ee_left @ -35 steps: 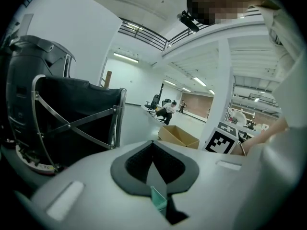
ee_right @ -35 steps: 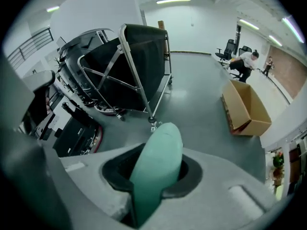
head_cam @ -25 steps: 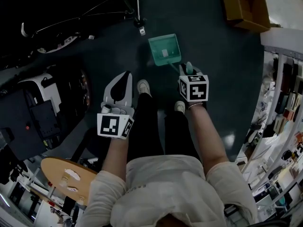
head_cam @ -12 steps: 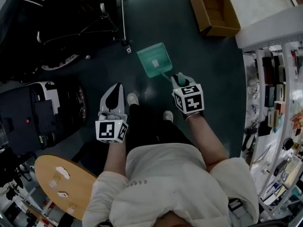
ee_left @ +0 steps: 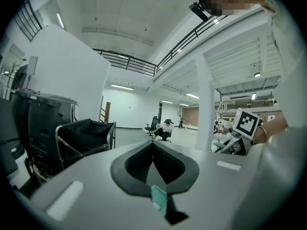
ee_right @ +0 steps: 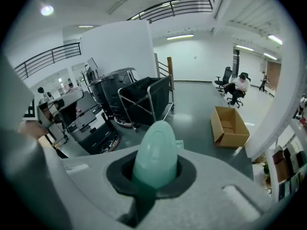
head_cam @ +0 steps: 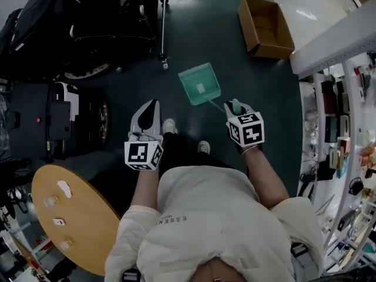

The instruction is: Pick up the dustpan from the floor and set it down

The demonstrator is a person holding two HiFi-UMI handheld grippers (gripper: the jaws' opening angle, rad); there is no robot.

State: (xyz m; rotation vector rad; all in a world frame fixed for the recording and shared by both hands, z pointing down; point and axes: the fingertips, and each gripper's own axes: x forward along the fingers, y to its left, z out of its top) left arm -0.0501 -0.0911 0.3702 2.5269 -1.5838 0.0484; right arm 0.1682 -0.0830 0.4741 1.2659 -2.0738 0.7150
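A green dustpan point(head_cam: 200, 85) hangs above the dark floor, ahead of the person's shoes point(head_cam: 169, 125). My right gripper point(head_cam: 235, 107) is shut on its thin handle. In the right gripper view the handle's rounded green end point(ee_right: 154, 150) sticks up between the jaws of the right gripper point(ee_right: 153, 176). The pan itself is mostly hidden there. My left gripper point(head_cam: 149, 111) is held level to the left of the pan, shut and holding nothing. In its own view the left gripper point(ee_left: 153, 150) shows its pads meeting, with a sliver of the green pan point(ee_left: 159, 200) below.
An open cardboard box point(head_cam: 265, 28) lies on the floor at the far right. Black wheeled carts point(head_cam: 117, 22) and a dark machine point(head_cam: 53, 122) stand at the left. A round wooden table point(head_cam: 70, 222) is near the left. Stocked shelves point(head_cam: 346, 128) line the right side.
Both grippers have risen as the person straightened up. The dustpan has come up off the floor with the right gripper. More of the floor and the box now show.
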